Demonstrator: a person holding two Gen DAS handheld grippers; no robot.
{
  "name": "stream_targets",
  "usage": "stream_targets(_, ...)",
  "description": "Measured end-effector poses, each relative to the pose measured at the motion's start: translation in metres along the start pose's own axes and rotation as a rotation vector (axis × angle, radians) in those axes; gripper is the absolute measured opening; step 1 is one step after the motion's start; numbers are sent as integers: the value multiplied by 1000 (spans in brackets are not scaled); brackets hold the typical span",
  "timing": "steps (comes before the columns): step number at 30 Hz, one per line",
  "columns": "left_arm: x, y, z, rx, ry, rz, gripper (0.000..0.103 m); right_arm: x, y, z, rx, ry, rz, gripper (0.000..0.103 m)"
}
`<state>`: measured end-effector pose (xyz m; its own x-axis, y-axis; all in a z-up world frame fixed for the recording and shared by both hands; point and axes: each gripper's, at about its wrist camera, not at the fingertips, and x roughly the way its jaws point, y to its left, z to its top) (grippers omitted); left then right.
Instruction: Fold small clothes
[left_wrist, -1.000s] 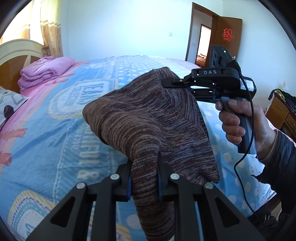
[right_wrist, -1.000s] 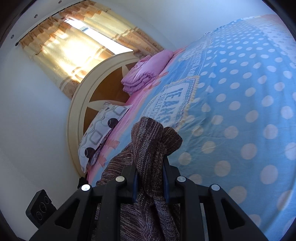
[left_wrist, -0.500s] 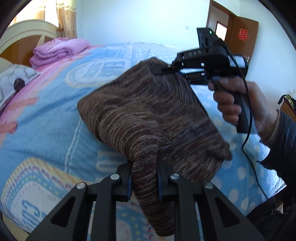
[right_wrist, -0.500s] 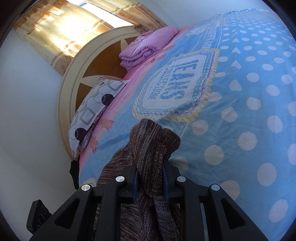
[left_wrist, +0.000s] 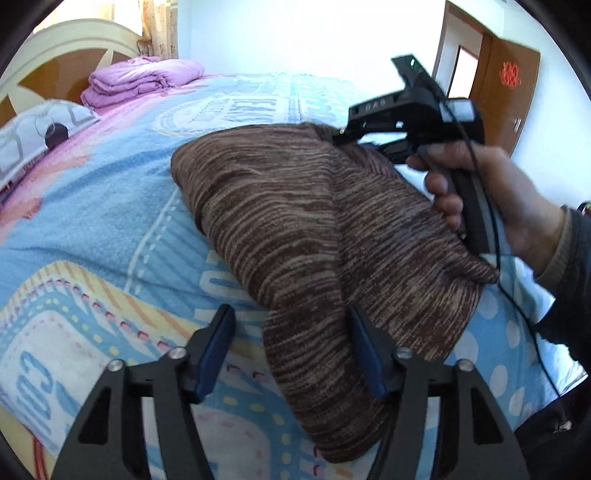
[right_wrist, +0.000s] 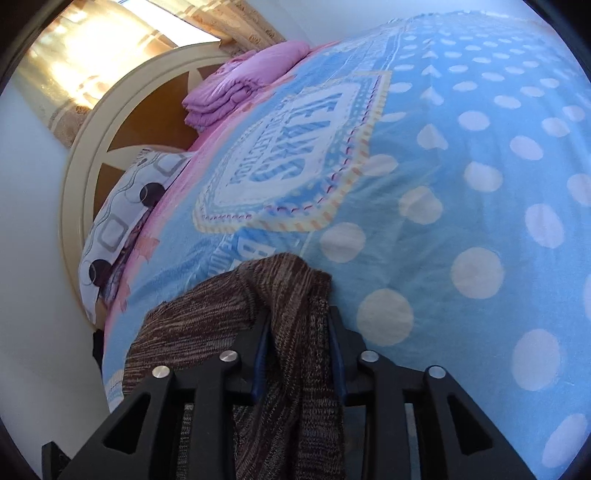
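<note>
A brown striped knit garment (left_wrist: 295, 221) lies folded over on the blue patterned bedspread (left_wrist: 92, 221). My left gripper (left_wrist: 291, 350) is open; its near end of the garment lies loose between the spread fingers, against the right one. My right gripper (right_wrist: 297, 350) is shut on the far corner of the garment (right_wrist: 288, 295), low over the bed. In the left wrist view the right gripper (left_wrist: 340, 134) shows at the garment's far edge, held by a hand.
A folded pink quilt (left_wrist: 144, 79) and a patterned pillow (left_wrist: 37, 136) lie by the headboard (right_wrist: 110, 122). A wooden door (left_wrist: 506, 85) stands open at the back right. The bed's edge drops off at the lower right.
Both grippers have lowered the garment onto the bed. My left gripper has opened and let go of its end. The right gripper still grips its corner.
</note>
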<state>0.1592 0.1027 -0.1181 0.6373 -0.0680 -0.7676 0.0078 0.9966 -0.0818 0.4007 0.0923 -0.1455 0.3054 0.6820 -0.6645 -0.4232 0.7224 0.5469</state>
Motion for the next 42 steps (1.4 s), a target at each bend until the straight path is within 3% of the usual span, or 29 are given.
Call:
stream_targets(5, -33, -6, -9, 7, -8, 34, 77, -58, 14, -21, -39, -118, -91, 43)
stream_targets(7, -52, -3, -8, -9, -51, 67, 82, -93, 25, -40, -62, -189, -110, 56)
stream_targets(9, -71, 0, -2, -33, -109, 95, 85, -127, 39, -65, -109, -266, -126, 63)
stream_targets(13, -106, 3, 11, -66, -228, 127, 100, -176, 71, -116, -240, -342, -166, 64)
stream_targets(15, -118, 4, 17, -78, -272, 125, 101, -191, 86, -137, -301, -358, -189, 64)
stream_targets(22, -133, 12, 18, -85, -317, 132, 101, -215, 115, -169, -392, -389, -178, 65)
stream_targets(42, -132, 15, 16, -88, -319, 133, 101, -224, 128, -183, -409, -422, -149, 66)
